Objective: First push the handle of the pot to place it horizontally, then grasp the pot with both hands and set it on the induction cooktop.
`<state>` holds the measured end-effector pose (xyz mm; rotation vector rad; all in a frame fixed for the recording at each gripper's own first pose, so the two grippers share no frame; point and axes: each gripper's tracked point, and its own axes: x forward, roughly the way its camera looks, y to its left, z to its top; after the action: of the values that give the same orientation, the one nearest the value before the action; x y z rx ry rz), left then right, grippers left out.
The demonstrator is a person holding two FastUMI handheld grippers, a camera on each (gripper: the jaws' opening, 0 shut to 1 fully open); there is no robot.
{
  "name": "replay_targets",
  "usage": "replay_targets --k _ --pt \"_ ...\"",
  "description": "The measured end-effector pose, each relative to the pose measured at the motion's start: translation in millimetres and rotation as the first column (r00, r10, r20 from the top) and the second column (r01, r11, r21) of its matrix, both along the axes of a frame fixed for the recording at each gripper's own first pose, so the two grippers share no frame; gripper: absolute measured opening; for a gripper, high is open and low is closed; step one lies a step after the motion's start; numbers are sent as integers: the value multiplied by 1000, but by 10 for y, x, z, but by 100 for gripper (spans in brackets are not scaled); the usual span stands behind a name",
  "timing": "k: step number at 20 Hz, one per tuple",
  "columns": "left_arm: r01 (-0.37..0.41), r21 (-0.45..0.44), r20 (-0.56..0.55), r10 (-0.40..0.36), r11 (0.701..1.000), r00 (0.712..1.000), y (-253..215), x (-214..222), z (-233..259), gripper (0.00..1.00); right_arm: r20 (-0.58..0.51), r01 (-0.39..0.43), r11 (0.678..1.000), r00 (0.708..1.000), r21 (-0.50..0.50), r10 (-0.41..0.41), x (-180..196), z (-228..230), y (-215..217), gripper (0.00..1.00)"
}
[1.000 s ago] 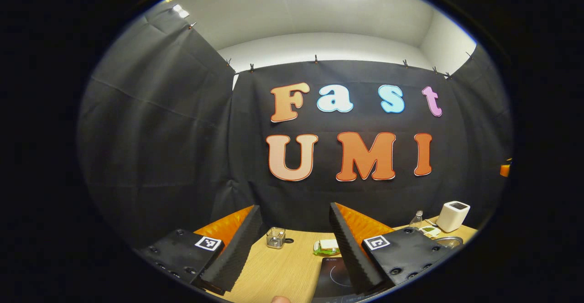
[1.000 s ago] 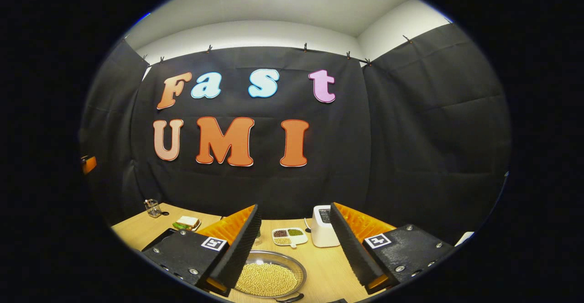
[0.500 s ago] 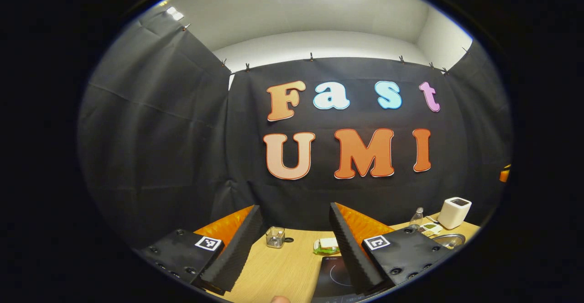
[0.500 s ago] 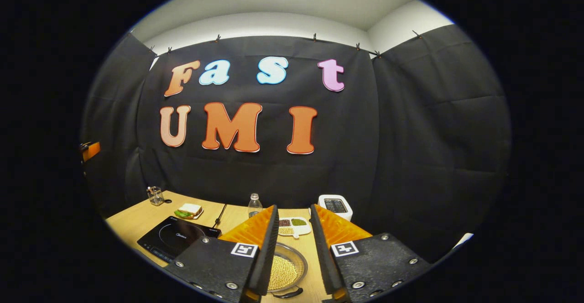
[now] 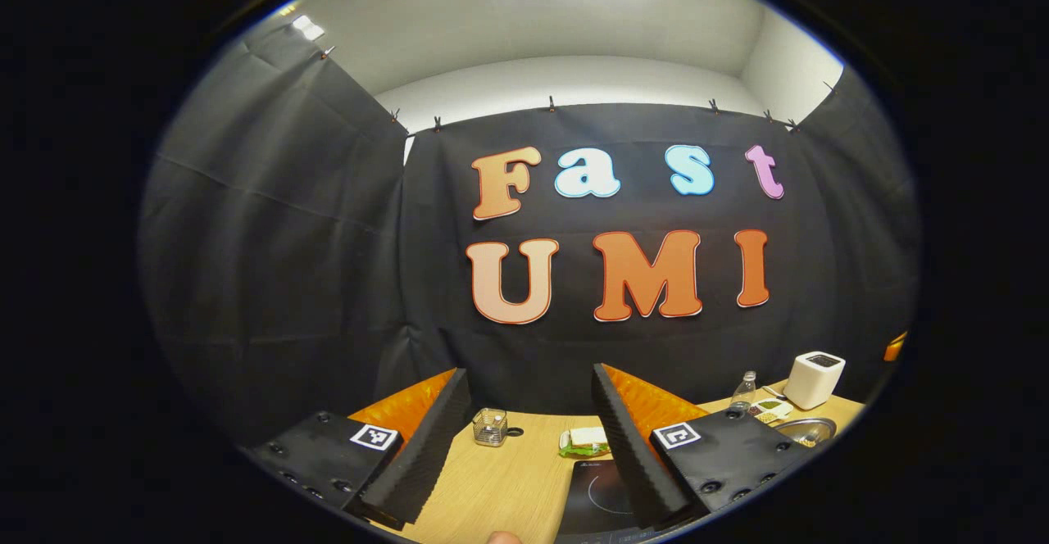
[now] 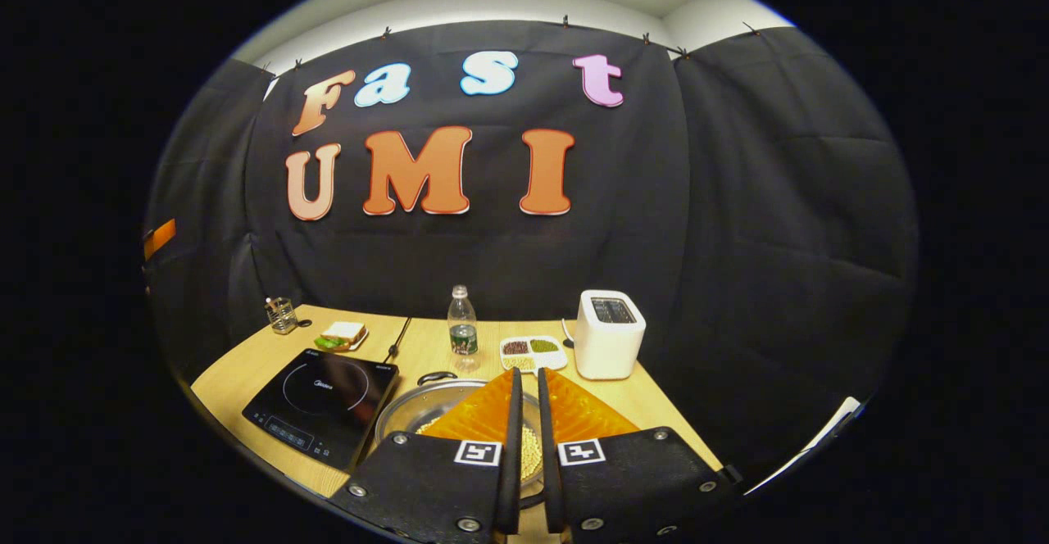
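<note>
The steel pot (image 6: pixel 410 410) holds pale beans and stands on the wooden table just right of the black induction cooktop (image 6: pixel 321 403). A dark loop handle (image 6: pixel 437 378) shows on its far rim. My right gripper (image 6: pixel 529 374) hovers over the pot's near side, shut, with only a thin slit between its fingers and nothing in it. In the left gripper view, my left gripper (image 5: pixel 529 372) stands open above the table, with the cooktop (image 5: pixel 598 491) partly behind its right finger. The pot's rim (image 5: pixel 807 429) peeks out at the far right.
At the back of the table are a water bottle (image 6: pixel 463 331), a white divided dish (image 6: pixel 533 353) of beans and a white toaster (image 6: pixel 608 335). A sandwich plate (image 6: pixel 342 335) and a glass cup (image 6: pixel 281 315) stand back left. A cord (image 6: pixel 399 337) runs from the cooktop.
My right gripper's fingers have gone from wide open to shut, and its view has tipped down so more of the table shows. The left gripper has barely moved.
</note>
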<state>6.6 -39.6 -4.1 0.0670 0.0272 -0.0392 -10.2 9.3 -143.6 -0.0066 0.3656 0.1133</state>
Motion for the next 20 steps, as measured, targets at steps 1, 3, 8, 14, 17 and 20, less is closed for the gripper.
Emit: replay_targets --k 1,3,8,14,17,20 --pt "2 -2 -4 -2 1000 1000 4 3 -19 98 -24 -3 1000 1000 2 3 -26 -95 12 8" --pt "0 -3 -10 0 1000 1000 15 11 -36 98 -72 -12 1000 997 3 12 -82 -283 36 6" --pt "6 -5 -21 -7 1000 1000 -23 45 -88 98 -194 -35 999 980 39 42 -266 -757 131 0" --pt "10 1 -27 -10 1000 1000 -41 51 -149 96 -320 -52 997 945 57 68 -502 -1281 221 0" --pt "10 2 -35 -10 1000 999 -43 43 -187 97 -388 -70 995 917 66 90 -645 -1523 312 0" --pt "6 6 -35 -6 1000 999 -30 50 -199 98 -437 -84 993 893 82 112 -786 -1690 373 0"
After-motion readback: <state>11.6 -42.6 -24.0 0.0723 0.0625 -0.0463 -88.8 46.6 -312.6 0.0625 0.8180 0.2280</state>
